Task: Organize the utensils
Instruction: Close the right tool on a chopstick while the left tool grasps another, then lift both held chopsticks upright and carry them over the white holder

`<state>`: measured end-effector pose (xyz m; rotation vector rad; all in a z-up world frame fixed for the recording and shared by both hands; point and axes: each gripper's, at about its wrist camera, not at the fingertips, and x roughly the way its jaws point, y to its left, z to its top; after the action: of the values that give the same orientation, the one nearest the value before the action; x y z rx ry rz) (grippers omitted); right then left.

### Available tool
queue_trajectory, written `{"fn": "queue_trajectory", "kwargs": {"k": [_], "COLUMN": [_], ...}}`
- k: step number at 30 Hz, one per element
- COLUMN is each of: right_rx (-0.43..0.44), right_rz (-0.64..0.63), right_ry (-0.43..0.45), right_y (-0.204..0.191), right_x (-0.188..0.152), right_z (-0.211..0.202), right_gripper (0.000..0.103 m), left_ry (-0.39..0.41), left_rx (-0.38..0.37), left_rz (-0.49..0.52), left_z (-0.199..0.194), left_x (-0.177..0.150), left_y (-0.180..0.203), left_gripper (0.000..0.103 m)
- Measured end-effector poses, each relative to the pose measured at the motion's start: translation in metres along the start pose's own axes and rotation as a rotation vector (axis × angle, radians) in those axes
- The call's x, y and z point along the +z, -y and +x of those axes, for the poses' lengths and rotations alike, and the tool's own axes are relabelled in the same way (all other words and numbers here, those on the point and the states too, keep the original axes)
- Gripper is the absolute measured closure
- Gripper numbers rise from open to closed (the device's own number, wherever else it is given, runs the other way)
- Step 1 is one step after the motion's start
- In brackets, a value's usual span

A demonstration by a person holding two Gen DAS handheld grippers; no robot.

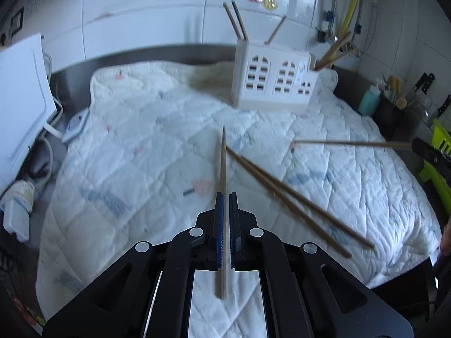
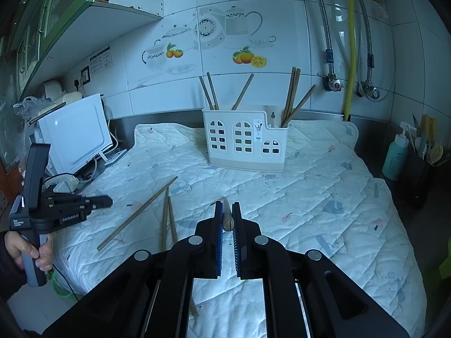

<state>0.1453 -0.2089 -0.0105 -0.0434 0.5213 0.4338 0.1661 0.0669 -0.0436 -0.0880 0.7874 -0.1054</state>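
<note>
My left gripper [image 1: 227, 195] is shut on a wooden chopstick [image 1: 223, 163] that points forward over the quilted cloth [image 1: 141, 155]. Two more chopsticks [image 1: 282, 194] lie crossed on the cloth just to its right. My right gripper [image 2: 227, 205] is shut on another chopstick [image 2: 227, 219], seen end-on between its blue pads. In the left wrist view that stick [image 1: 352, 143] reaches in level from the right gripper [image 1: 420, 146] at the right edge. The white utensil holder [image 2: 245, 140] stands at the back of the cloth with several chopsticks upright in it. A hand [image 2: 28, 250] holds the left gripper [image 2: 108, 201].
A white appliance [image 2: 76, 135] with cables stands at the left of the counter. A teal bottle [image 2: 394, 157] and a black pot of tools [image 2: 420, 174] stand at the right. The tiled wall and pipes rise behind the holder. A green object [image 1: 439, 140] sits at the right edge.
</note>
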Motion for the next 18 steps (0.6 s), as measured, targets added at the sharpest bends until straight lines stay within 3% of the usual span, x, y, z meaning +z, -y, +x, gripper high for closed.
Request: {"fn": "queue_trajectory", "kwargs": {"k": [1,2,4,7,11,16,18], "right_rx": [0.000,-0.001,-0.002,-0.002,-0.004,-0.005,-0.004], "right_rz": [0.002,0.003,0.006,0.007,-0.002,-0.003,-0.001], "right_ry": [-0.004,-0.008,-0.016,-0.015,-0.015,-0.015,-0.011], "right_y": [0.000,0.000,0.001,0.001,-0.001,-0.002,-0.002], "right_x": [-0.001,-0.002,-0.005,-0.005,-0.003,-0.003,-0.002], "right_z": [0.000,0.001,0.002,0.002,0.002,0.003,0.002], "right_gripper": [0.097,0.097,0.097,0.097,0.097,0.097,0.097], "left_ry": [-0.014,-0.032,-0.045,-0.075,-0.108,-0.107,-0.096], "left_rx": [-0.011,-0.018,0.001,0.003,0.009,0.031,0.024], "left_rz": [0.002,0.007,0.023,0.037,0.033,0.065,0.061], "left_z": [0.001,0.002,0.005,0.013,0.025,0.028,0.023], "left_x": [-0.006,-0.012,-0.022,-0.033,-0.041,-0.042,-0.038], "left_y": [0.000,0.001,0.003,0.003,0.000,0.000,-0.001], "left_gripper": [0.092,0.078,0.060,0.063,0.082,0.097,0.098]}}
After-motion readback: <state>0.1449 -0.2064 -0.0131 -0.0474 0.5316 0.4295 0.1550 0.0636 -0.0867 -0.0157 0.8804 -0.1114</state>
